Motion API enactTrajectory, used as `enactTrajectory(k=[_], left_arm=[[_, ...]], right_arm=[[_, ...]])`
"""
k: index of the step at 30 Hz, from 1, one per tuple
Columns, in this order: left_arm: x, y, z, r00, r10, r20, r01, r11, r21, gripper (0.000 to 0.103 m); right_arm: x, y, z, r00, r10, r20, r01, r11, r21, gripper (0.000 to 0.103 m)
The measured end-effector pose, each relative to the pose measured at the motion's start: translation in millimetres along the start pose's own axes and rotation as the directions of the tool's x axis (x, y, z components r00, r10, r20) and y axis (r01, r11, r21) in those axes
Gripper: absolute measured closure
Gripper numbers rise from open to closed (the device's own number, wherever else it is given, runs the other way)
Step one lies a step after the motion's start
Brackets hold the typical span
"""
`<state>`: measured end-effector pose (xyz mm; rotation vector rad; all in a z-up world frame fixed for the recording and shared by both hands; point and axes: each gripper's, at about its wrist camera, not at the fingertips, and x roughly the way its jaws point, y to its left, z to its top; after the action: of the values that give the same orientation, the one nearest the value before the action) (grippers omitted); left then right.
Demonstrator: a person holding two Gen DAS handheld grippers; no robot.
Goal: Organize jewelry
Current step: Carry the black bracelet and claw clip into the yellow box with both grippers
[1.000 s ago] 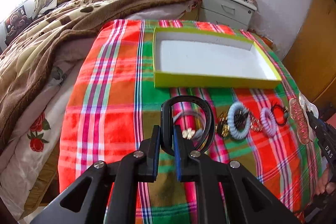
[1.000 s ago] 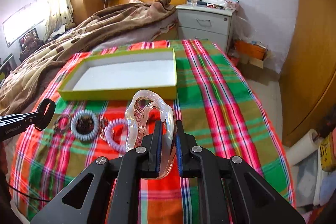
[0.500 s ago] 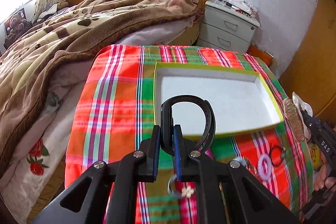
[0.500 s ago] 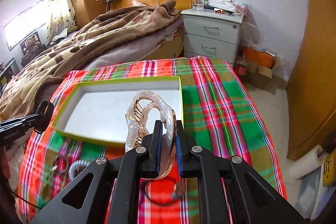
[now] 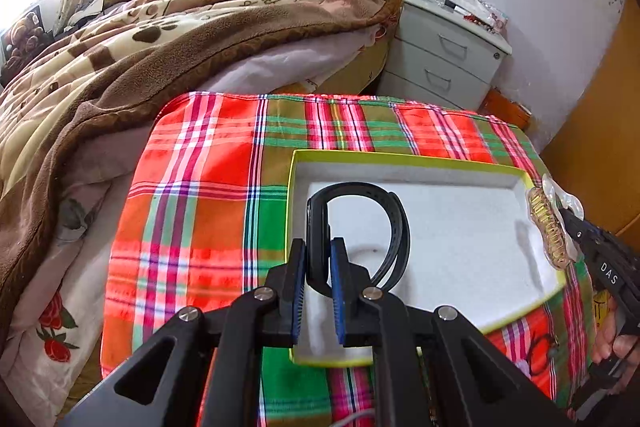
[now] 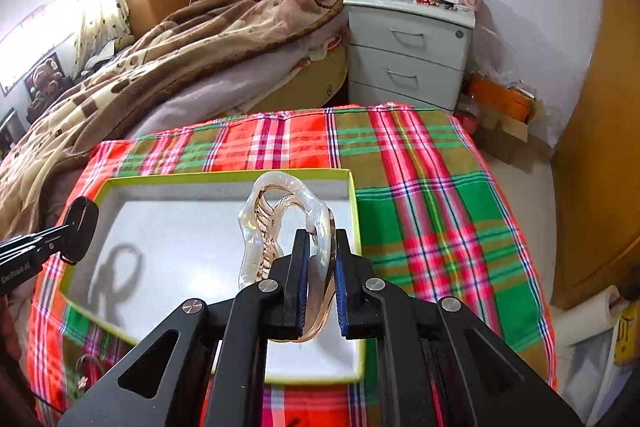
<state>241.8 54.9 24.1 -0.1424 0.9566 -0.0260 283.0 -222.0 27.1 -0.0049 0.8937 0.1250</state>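
Note:
My left gripper (image 5: 318, 251) is shut on a black wristband (image 5: 360, 227) and holds it above the left part of the white tray with a yellow-green rim (image 5: 400, 159). My right gripper (image 6: 320, 243) is shut on a clear pink hair claw clip (image 6: 280, 219) and holds it above the tray's right part (image 6: 224, 175). The clip also shows in the left wrist view (image 5: 550, 223), and the wristband in the right wrist view (image 6: 82, 229). The tray floor under both is bare white.
The tray lies on a red, green and pink plaid cloth (image 5: 200, 195) over a small table. A ring (image 6: 86, 363) and a black hair tie (image 5: 540, 347) lie on the cloth in front of the tray. A bed (image 5: 120, 39) and a nightstand (image 6: 408, 43) stand behind.
Both grippers have moved forward and up, from above the loose jewelry on the cloth to above the tray. Each still holds its item.

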Motion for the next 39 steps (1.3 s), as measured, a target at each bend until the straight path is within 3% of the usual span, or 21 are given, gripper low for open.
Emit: enactTrajectory(k=[14,32,39], left_arm=[[40.7,-7.0,15.2,0.999,0.024,-0.045,-0.024,1.000,0.009,0.090],[51.5,-10.9,15.4,0.997,0.034,-0.068,-0.033,0.999,0.013,0.089],[45.0,-9.5,17.5,0.998,0.013,-0.057,-0.013,1.000,0.003,0.080]], right_arm=[[35.8,6.7,8.9,0.998,-0.029,-0.050,0.027,0.999,-0.032,0.091],[40.7,11.6,9.4,0.997,-0.051,-0.052,0.048,0.997,-0.055,0.090],[36.4,14.8,11.2,0.998,-0.054,-0.036,0.051,0.996,-0.067,0.080]])
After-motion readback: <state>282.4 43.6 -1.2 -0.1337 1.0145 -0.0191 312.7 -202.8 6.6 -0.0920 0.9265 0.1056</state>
